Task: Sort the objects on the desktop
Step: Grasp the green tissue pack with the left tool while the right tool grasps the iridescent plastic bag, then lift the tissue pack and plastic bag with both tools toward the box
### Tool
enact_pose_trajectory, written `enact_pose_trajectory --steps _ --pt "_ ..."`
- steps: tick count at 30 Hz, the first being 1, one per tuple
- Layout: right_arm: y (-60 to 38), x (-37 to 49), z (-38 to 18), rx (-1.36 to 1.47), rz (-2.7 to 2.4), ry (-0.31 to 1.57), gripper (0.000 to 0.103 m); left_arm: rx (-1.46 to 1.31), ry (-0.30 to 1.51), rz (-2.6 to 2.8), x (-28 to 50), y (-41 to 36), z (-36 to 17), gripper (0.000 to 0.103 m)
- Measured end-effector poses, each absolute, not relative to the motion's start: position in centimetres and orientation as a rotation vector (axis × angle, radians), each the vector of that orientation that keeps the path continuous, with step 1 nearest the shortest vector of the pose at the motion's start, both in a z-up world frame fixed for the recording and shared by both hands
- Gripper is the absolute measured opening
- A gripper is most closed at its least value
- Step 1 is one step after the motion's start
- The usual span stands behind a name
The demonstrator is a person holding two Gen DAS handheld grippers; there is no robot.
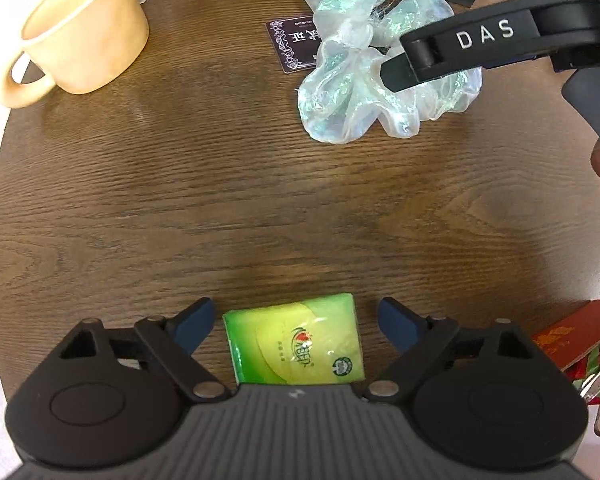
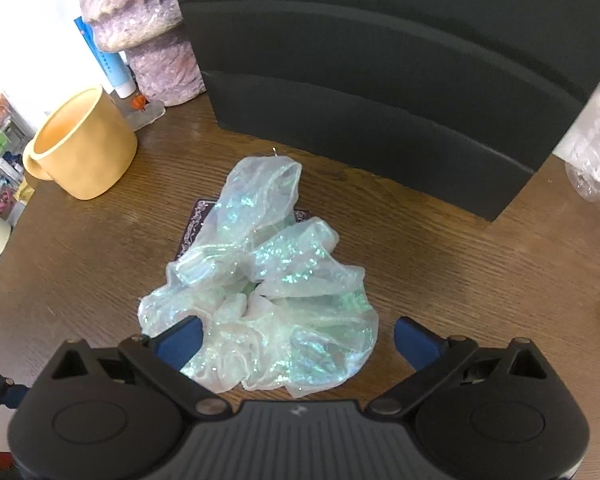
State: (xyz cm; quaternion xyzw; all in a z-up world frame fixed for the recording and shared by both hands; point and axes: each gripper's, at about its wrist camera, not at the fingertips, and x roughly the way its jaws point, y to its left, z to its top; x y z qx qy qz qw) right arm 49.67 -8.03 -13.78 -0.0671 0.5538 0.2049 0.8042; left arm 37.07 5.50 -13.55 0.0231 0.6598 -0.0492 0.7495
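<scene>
The brown wooden surface [image 1: 140, 200] carries a yellow mug [image 1: 88, 28] at upper left. The shimmering scrunchie [image 2: 268, 300] lies between the spread right hand-held gripper [image 2: 296, 340]. The left hand-held gripper [image 1: 294, 320], also spread, straddles a green tissue pack [image 1: 296, 344], not touching it.
</scene>
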Motion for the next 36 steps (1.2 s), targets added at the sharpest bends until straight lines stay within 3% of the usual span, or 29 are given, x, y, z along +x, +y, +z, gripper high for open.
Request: enact_pose_trajectory --steps 7,15,19,22,26,36 --pt "-8.7 49.0 -14.2 -0.165 0.446 1.175 0.093 0.076 1.445 -0.104 36.8 5.2 -13.9 0.089" --pt "-8.1 47.0 -14.9 -0.287 0.465 1.148 0.071 0.086 1.428 -0.096 36.4 5.5 -13.1 0.075" --pt "-7.7 45.4 -14.3 -0.345 0.506 1.134 0.032 0.092 1.423 -0.095 36.3 5.6 -12.8 0.072" --pt "-7.1 44.0 -14.2 -0.416 0.506 1.114 0.017 0.097 1.418 -0.099 36.2 5.5 -12.8 0.070" --pt "-7.2 42.9 -14.2 -0.445 0.498 1.093 0.012 0.104 1.409 -0.106 35.7 5.9 -12.6 0.068" --pt "-7.2 40.5 -14.1 -0.542 0.472 1.035 0.011 0.141 1.351 -0.129 34.2 4.7 -12.1 0.066"
